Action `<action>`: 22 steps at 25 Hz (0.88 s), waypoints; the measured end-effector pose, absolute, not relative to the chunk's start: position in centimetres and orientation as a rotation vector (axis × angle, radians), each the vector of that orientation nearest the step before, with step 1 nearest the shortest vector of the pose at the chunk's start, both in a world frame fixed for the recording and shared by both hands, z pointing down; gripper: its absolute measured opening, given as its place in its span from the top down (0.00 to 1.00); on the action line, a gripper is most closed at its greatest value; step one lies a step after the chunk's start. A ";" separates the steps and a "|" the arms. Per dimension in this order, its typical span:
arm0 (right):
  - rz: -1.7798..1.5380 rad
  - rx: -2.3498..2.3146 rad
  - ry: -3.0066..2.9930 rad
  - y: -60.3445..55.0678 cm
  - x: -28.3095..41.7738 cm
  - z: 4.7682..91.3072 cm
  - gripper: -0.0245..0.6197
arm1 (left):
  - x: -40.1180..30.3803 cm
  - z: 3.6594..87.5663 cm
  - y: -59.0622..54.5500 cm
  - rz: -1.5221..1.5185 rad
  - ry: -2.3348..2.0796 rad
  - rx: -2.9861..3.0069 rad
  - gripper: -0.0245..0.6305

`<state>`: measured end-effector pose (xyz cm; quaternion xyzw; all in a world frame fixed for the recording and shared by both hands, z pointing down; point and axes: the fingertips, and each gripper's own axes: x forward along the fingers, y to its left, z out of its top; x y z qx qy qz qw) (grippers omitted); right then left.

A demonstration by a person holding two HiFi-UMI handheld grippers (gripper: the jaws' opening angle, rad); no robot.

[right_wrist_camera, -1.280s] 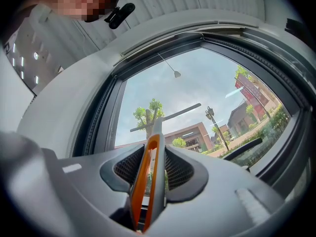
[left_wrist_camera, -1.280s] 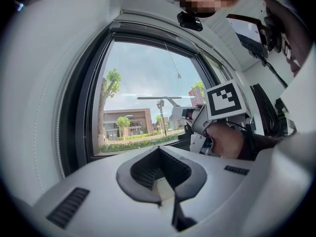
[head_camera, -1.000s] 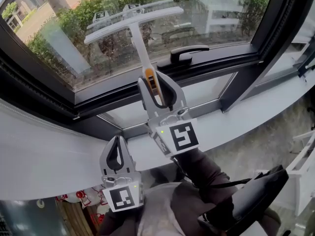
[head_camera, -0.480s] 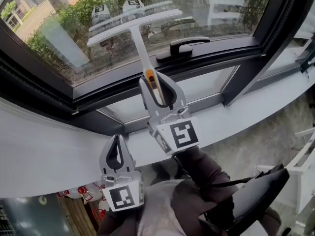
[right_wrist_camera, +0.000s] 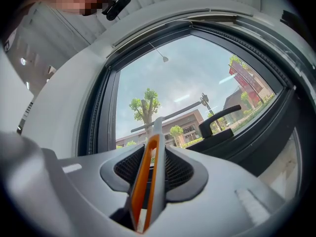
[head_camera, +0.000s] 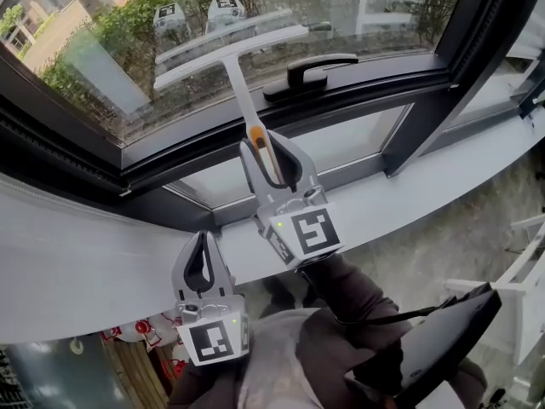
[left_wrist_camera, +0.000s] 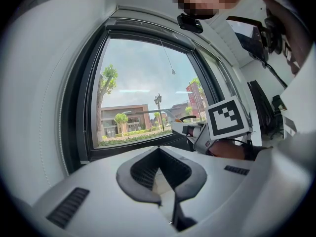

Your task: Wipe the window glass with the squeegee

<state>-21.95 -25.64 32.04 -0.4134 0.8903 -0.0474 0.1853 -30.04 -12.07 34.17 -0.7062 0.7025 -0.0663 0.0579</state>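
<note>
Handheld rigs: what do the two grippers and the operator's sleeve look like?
The left gripper and right gripper match: light grey moulded bodies, curved jaws lined with dark ribbed pads, and a cube with black-and-white square markers on each. The arm behind the right gripper wears a dark sleeve.

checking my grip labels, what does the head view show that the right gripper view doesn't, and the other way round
Only the head view: the left tool, shut and empty, low by the white sill, and the whole blade of the squeegee at the glass.
Only the right gripper view: the right tool close up, jaws clamped on the orange-and-grey grip.
Both: the squeegee, the black window handle, the dark frame.
</note>
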 end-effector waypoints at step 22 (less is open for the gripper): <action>-0.317 -1.100 2.568 -25.3 -20.5 35.9 0.78 | -26.4 35.0 -11.5 -0.258 2.079 -2.209 0.96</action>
